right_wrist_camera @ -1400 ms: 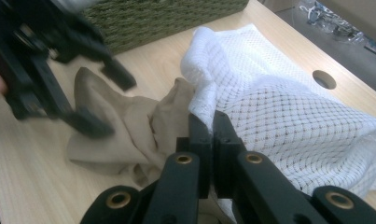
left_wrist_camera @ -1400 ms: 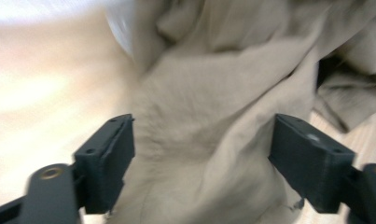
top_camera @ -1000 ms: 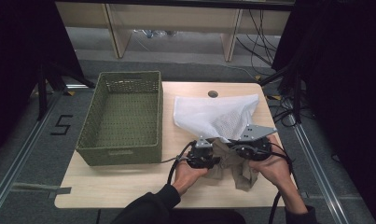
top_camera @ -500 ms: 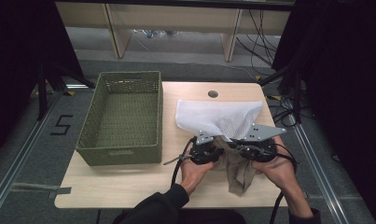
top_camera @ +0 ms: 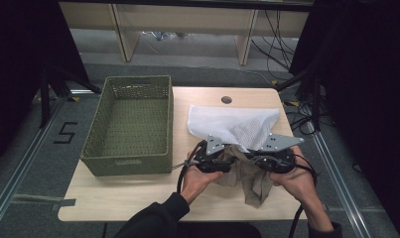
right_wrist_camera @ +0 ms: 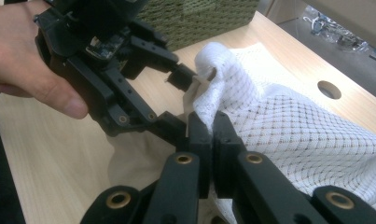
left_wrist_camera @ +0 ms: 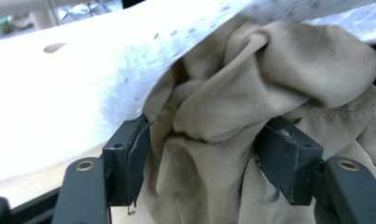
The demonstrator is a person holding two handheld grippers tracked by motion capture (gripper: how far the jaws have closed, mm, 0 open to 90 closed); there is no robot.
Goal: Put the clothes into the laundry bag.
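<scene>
A white mesh bag [top_camera: 227,124] lies on the table, its near edge lifted. My right gripper [top_camera: 261,159] is shut on that edge, and the right gripper view shows the mesh [right_wrist_camera: 288,130] pinched between its jaws [right_wrist_camera: 212,127]. A crumpled beige cloth [top_camera: 252,181] hangs from the bag's mouth between both hands. My left gripper [top_camera: 221,161] has just been opening its jaws. They now stand wide apart [left_wrist_camera: 206,158] with the beige cloth [left_wrist_camera: 223,107] bunched between the pads [left_wrist_camera: 129,154], under the mesh [left_wrist_camera: 59,93]. The right gripper view shows the left gripper [right_wrist_camera: 181,102] open in a hand.
A green woven basket [top_camera: 128,164] stands at the table's left; its wall [right_wrist_camera: 199,14] is behind the left gripper. A round hole [top_camera: 226,99] sits near the table's far edge. Bare wood [top_camera: 138,198] lies in front of the basket. Cables trail from both grippers toward the person.
The left gripper's jaws have spread apart and the hand has risen a little. The mesh bag's near edge sits slightly higher. The right gripper has stayed put.
</scene>
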